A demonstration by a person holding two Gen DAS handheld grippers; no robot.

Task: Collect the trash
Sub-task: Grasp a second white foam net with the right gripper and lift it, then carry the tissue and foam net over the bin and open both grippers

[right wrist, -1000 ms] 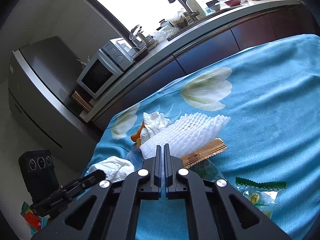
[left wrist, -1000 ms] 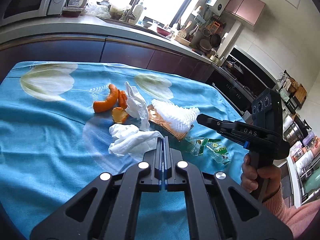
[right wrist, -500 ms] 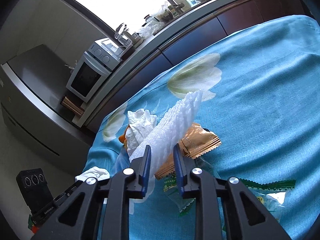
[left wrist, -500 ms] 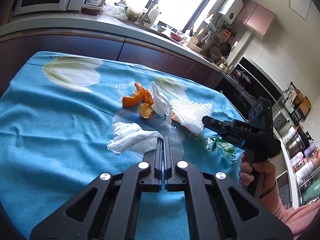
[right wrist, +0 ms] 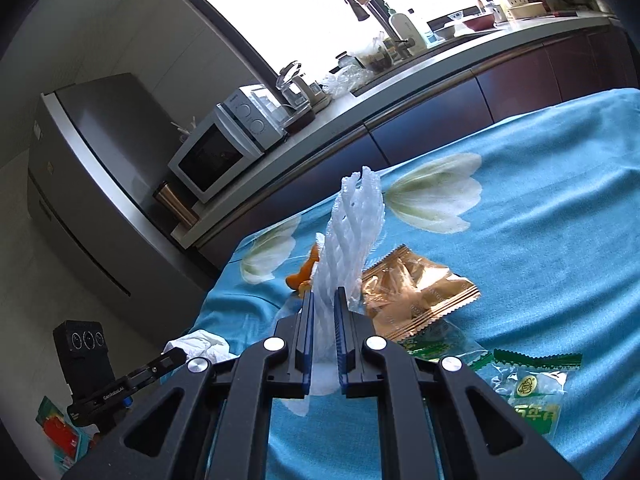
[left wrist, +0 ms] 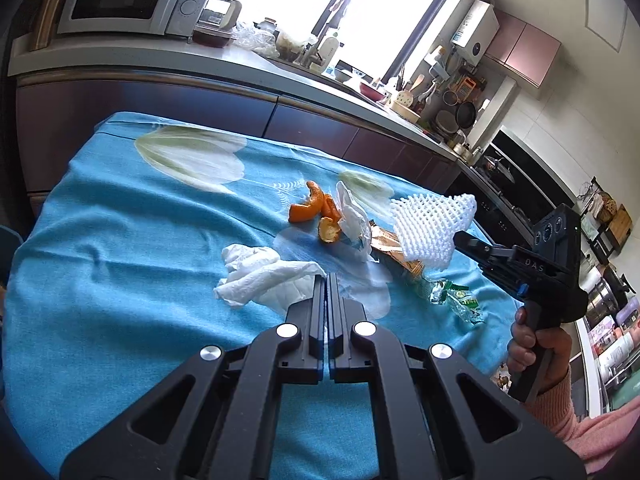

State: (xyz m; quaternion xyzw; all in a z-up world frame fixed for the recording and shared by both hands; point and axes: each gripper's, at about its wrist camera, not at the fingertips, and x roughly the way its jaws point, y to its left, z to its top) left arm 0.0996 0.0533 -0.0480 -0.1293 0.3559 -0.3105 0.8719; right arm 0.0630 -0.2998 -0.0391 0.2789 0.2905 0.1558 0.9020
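Above the blue tulip-print tablecloth (left wrist: 120, 240), the right gripper (right wrist: 322, 308) is closing on the white foam mesh fruit sleeve (right wrist: 350, 240), pads pinching it, lifting it off the gold foil snack wrapper (right wrist: 416, 296). Left gripper (left wrist: 327, 284) is hovering fully closed and empty, just over the crumpled white paper towel (left wrist: 260, 276). Orange peel pieces (left wrist: 310, 210) and clear green-printed candy wrappers (left wrist: 452, 296) are lying on the cloth.

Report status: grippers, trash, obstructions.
Right gripper closing on white foam fruit net, net lifted. Left gripper shut, empty. Gold foil wrapper lies underneath; nothing blocking.
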